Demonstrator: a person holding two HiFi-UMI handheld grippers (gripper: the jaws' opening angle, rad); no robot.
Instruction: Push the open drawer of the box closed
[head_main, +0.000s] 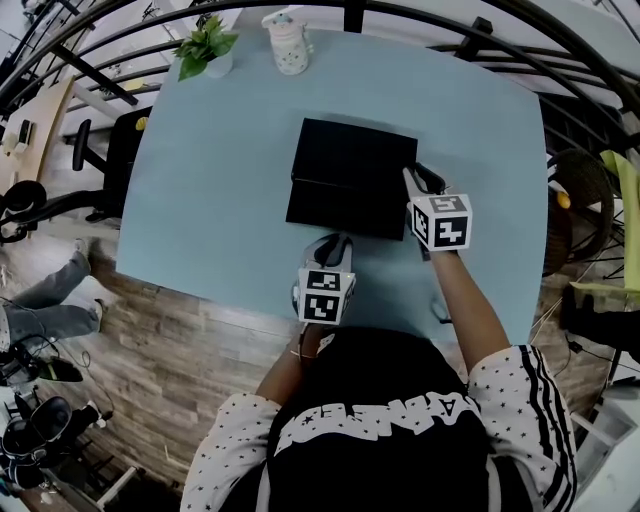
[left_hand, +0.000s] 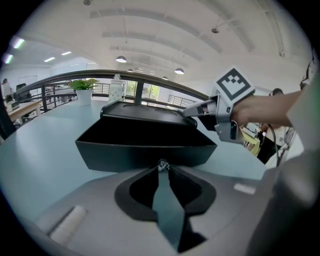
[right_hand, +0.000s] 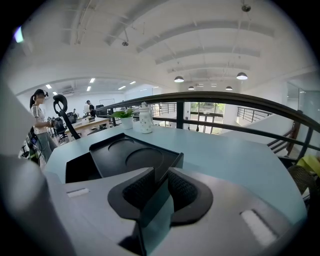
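Two tongs are busy: the right tongs (right_hand: 159, 176) grasp the black box (head_main: 355, 152) at its 4 o'clock corner, mid-worktop (head_main: 220, 150). The left tongs (left_hand: 162, 166), clenched and empty, are at 6 o'clock of the drawer (head_main: 338, 212). The drawer seems light, stiff and smooth, so push the middle of its front.

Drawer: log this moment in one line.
drawer: open | left gripper: jaws shut, at drawer front | right gripper: jaws on box corner

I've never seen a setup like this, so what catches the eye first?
A black box in the middle of the blue table, its drawer pulled out toward the person. The left claw sits before the drawer, the right claw at the box's right corner.
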